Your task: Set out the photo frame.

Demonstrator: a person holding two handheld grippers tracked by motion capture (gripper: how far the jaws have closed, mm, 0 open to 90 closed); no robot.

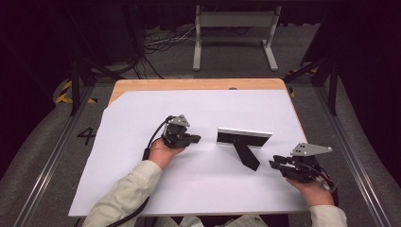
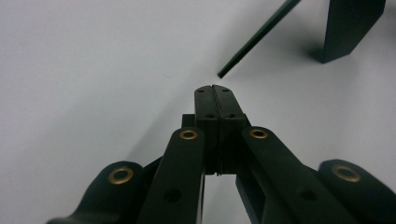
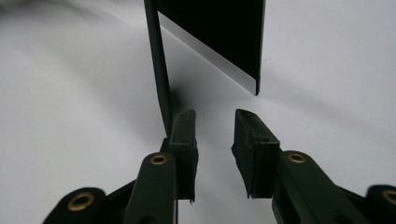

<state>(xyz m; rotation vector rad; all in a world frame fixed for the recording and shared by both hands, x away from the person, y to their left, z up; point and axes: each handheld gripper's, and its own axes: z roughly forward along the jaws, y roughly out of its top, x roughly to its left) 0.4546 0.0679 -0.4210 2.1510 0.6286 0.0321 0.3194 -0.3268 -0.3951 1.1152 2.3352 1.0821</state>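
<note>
Nearest to me, my right gripper (image 1: 274,164) sits at the right near part of the white sheet (image 1: 142,189), held in a hand (image 1: 309,187) that comes in from the bottom edge. In the right gripper view its jaws stand apart with nothing between them, and the black stand (image 3: 212,35) rises just beyond the tips, its thin foot running close past the left jaw.

A little farther in, my left gripper (image 1: 197,139) rests near the middle of the sheet, pointing right. In the left gripper view its jaws are pressed together on nothing, and the end of the stand (image 2: 254,39) lies just ahead of them, apart from the tips.

Between the two grippers stands the black stand (image 1: 242,141), an upright panel with a pale top edge and a foot reaching toward me and to the right.

At the far edge the wooden table (image 1: 189,84) shows beyond the sheet.
</note>
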